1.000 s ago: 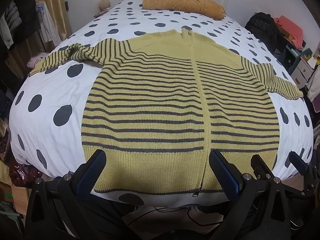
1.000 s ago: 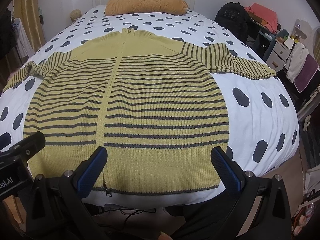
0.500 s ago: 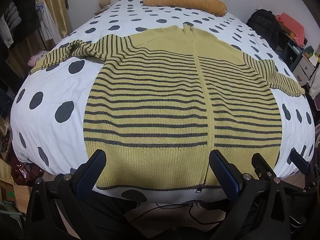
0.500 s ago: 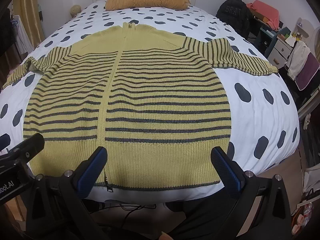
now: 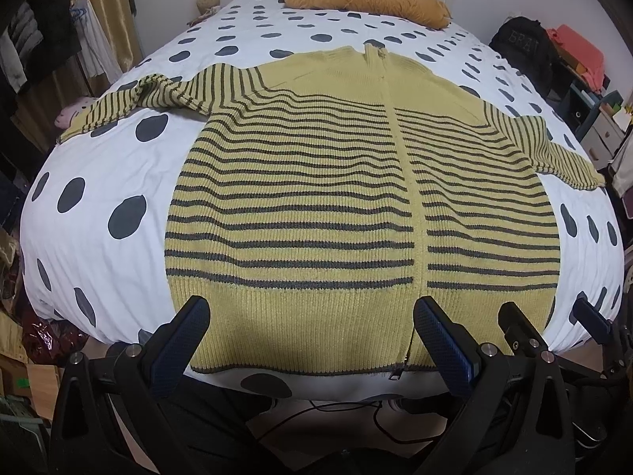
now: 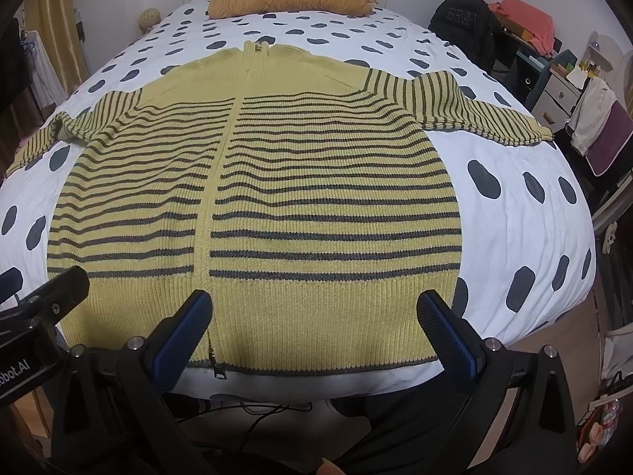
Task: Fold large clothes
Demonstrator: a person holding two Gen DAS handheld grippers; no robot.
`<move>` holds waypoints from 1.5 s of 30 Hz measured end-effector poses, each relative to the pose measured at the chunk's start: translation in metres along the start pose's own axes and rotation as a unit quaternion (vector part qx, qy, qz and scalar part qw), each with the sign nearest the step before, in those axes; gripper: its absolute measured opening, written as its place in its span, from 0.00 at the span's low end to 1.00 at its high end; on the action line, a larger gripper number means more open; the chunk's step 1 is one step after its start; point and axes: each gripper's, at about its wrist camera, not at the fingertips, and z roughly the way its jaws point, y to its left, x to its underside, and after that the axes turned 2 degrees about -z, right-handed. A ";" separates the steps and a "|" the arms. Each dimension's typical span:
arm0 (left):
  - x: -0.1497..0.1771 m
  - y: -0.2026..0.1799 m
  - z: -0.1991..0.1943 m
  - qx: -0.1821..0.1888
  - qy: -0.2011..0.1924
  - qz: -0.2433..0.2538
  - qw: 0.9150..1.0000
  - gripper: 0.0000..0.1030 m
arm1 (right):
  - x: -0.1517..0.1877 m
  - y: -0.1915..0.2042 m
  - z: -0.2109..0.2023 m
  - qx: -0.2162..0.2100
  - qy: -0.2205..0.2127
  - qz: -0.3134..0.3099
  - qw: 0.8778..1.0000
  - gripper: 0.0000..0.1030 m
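A yellow knit zip cardigan with dark stripes point(image 5: 316, 206) lies flat on the bed, front up, sleeves spread to both sides, hem toward me. It also shows in the right wrist view point(image 6: 308, 198). My left gripper point(image 5: 312, 312) is open and empty, held just above the hem over the left half. My right gripper point(image 6: 316, 308) is open and empty, above the hem over the right half. The right gripper's fingers show at the right edge of the left wrist view point(image 5: 514, 320).
The bed point(image 5: 99, 182) has a white cover with dark dots. An orange pillow point(image 5: 368, 0) lies at the headboard. A black backpack point(image 6: 463, 19) and drawers point(image 6: 561, 83) stand to the right. Clothes hang at the left point(image 5: 47, 39). Cables lie on the floor point(image 5: 376, 411).
Both grippers have pulled back and lifted slightly from the bed, so more of the hem and the bed's front edge shows. The cardigan has not moved.
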 end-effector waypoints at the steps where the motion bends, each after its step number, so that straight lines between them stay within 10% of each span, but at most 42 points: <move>1: 0.000 0.000 0.000 0.000 -0.001 0.000 1.000 1.00 | 0.000 0.000 0.000 0.000 0.000 0.000 1.000 1.00; 36: -0.015 0.012 0.023 0.000 0.017 -0.014 1.000 1.00 | -0.007 0.010 0.017 -0.001 0.018 -0.005 1.000 1.00; 45: -0.068 0.113 0.040 -0.008 -0.007 -0.117 0.993 1.00 | -0.025 0.032 0.027 -0.015 0.019 -0.019 1.000 1.00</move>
